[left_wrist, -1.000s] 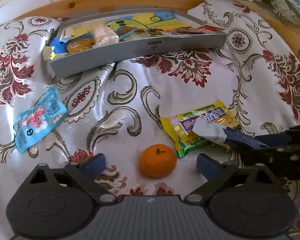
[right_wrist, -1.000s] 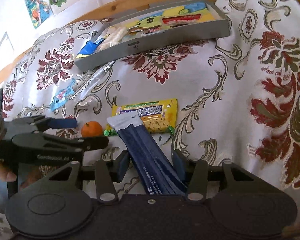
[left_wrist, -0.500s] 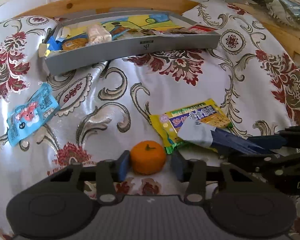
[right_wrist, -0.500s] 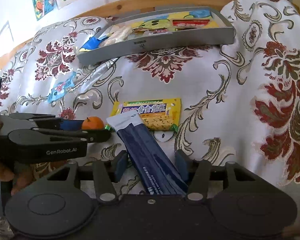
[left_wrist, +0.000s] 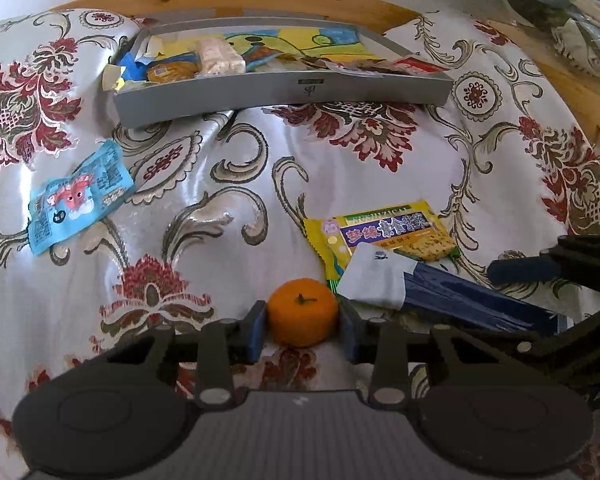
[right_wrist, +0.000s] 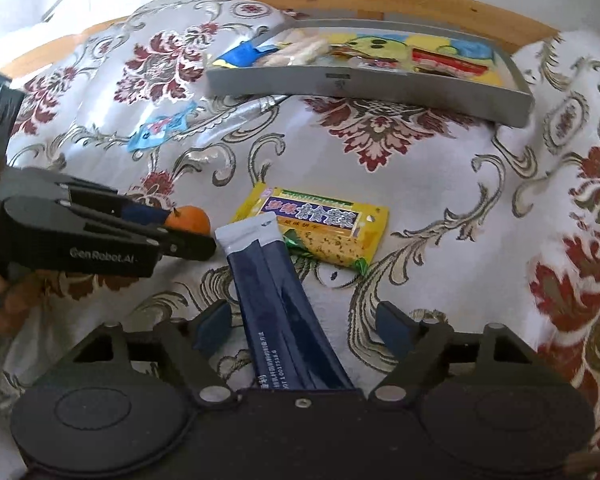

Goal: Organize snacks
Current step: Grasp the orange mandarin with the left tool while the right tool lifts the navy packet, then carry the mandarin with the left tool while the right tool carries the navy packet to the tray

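Both blue pads of the left gripper (left_wrist: 302, 326) press the sides of a small round orange (left_wrist: 302, 311) with a dimpled skin, at 6 o'clock in the left wrist view. At 9 o'clock lies a flat, crinkled light-blue packet (left_wrist: 78, 196); at 12 o'clock sits a shallow grey tray (left_wrist: 284, 94) holding wrapped snacks; at 3 o'clock, a glossy yellow cracker pack (left_wrist: 384, 236). Across the floral, shiny tablecloth (left_wrist: 236, 184), the right gripper (right_wrist: 302, 326) has its 2 fingers spread apart, straddling a long dark-blue sachet (right_wrist: 284, 312) with a white end, without touching it.
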Action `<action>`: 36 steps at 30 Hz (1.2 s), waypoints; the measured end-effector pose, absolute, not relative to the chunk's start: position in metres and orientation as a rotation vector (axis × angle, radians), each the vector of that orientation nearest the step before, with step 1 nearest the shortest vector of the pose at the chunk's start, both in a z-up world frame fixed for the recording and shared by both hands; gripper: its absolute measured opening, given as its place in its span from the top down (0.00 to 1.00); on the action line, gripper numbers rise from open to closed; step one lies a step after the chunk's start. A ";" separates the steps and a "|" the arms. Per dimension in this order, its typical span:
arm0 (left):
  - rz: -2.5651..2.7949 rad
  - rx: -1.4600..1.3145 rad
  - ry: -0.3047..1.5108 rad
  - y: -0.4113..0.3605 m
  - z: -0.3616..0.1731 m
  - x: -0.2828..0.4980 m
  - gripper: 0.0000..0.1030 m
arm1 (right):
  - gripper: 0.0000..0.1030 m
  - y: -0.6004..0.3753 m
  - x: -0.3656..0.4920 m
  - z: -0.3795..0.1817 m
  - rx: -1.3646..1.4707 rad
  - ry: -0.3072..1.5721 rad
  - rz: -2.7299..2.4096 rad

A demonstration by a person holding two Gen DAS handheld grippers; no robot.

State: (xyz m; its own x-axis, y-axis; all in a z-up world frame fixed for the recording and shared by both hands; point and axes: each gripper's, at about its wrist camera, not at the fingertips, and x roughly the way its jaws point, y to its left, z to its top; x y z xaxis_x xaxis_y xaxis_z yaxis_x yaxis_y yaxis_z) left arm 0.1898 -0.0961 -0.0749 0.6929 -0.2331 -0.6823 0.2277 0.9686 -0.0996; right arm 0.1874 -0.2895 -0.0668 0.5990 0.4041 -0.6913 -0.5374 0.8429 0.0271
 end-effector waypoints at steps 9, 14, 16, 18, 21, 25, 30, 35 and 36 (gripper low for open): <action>-0.251 -0.018 0.767 -0.095 -0.073 0.186 0.61 | 0.56 -0.287 0.176 -0.067 -0.199 0.712 0.587; -0.241 -0.034 0.769 -0.094 -0.071 0.183 0.61 | 0.71 -0.281 0.170 -0.065 -0.234 0.684 0.594; -0.237 -0.036 0.770 -0.094 -0.071 0.182 0.61 | 0.72 -0.277 0.167 -0.064 -0.266 0.670 0.593; -0.233 -0.036 0.770 -0.095 -0.070 0.182 0.61 | 0.73 -0.273 0.163 -0.064 -0.301 0.655 0.592; -0.231 -0.043 0.773 -0.094 -0.069 0.182 0.61 | 0.74 -0.269 0.159 -0.063 -0.336 0.642 0.589; -0.229 -0.055 0.774 -0.093 -0.066 0.181 0.61 | 0.74 -0.267 0.155 -0.059 -0.356 0.607 0.575; -0.230 -0.068 0.761 -0.093 -0.060 0.180 0.61 | 0.74 -0.269 0.152 -0.051 -0.368 0.554 0.548; -0.233 -0.086 0.737 -0.093 -0.051 0.181 0.61 | 0.74 -0.271 0.154 -0.039 -0.372 0.493 0.528; -0.236 -0.085 0.729 -0.094 -0.049 0.181 0.61 | 0.74 -0.271 0.156 -0.037 -0.372 0.484 0.525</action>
